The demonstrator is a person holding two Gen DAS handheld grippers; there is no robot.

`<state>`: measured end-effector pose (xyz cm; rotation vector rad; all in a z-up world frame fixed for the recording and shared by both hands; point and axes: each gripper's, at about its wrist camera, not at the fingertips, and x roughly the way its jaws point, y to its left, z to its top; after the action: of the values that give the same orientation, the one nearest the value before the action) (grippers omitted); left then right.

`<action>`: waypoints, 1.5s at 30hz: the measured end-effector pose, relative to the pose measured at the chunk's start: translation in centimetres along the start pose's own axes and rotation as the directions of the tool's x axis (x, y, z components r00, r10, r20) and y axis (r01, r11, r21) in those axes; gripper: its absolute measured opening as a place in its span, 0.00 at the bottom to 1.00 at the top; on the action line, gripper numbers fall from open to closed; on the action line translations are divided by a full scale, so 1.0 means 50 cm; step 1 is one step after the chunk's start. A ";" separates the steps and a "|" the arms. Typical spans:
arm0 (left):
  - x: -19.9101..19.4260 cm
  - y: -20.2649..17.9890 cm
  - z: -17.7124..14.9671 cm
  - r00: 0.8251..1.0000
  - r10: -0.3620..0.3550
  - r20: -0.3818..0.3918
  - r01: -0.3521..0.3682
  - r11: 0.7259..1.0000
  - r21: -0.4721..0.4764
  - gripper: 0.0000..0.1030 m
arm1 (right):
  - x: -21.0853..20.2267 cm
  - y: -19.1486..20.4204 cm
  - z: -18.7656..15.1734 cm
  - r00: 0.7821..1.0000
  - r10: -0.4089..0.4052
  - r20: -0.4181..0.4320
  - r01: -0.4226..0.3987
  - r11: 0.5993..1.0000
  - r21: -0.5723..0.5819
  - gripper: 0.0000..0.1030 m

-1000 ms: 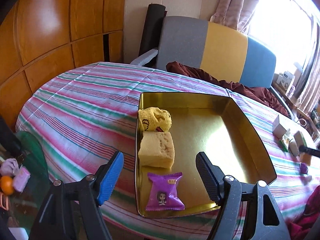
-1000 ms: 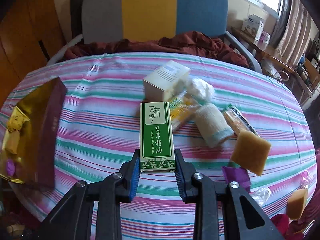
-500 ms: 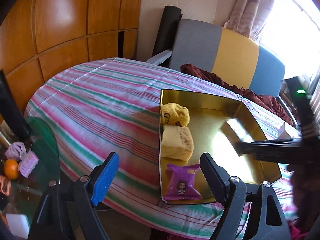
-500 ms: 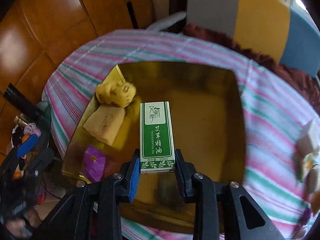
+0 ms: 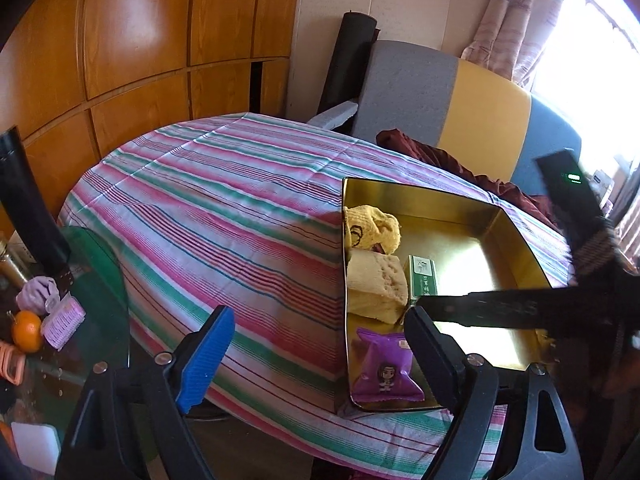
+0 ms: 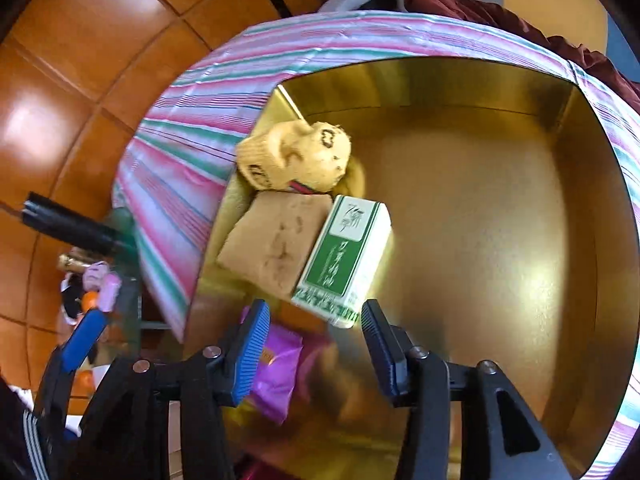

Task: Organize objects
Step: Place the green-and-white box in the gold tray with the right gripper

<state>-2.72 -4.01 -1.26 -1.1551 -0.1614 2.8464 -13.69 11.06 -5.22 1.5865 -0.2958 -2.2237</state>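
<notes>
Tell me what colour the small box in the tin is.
Green and white small box, clearest in the right wrist view.

A striped tablecloth (image 5: 224, 208) in pink, green and white covers the table. Behind it stands a chair (image 5: 448, 100) with grey, yellow and blue panels, a dark red cloth (image 5: 432, 152) bunched on its seat. Wooden wall panels (image 5: 140, 40) fill the left side, a curtain (image 5: 516, 12) hangs by the bright window. Low at left, a glass side table (image 5: 100, 280) carries an orange (image 5: 26, 330) (beside some lilac items).
</notes>
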 end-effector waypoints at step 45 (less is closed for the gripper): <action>-0.037 -0.410 -0.053 0.941 -0.314 -0.124 0.336 0.835 0.436 0.85 | -0.599 -0.699 -0.412 0.795 -0.565 0.221 0.195 0.583 0.788 0.76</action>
<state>0.92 16.35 0.61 -0.9794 0.2721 2.3720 7.47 56.57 -0.08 1.5319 -1.2415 -3.0876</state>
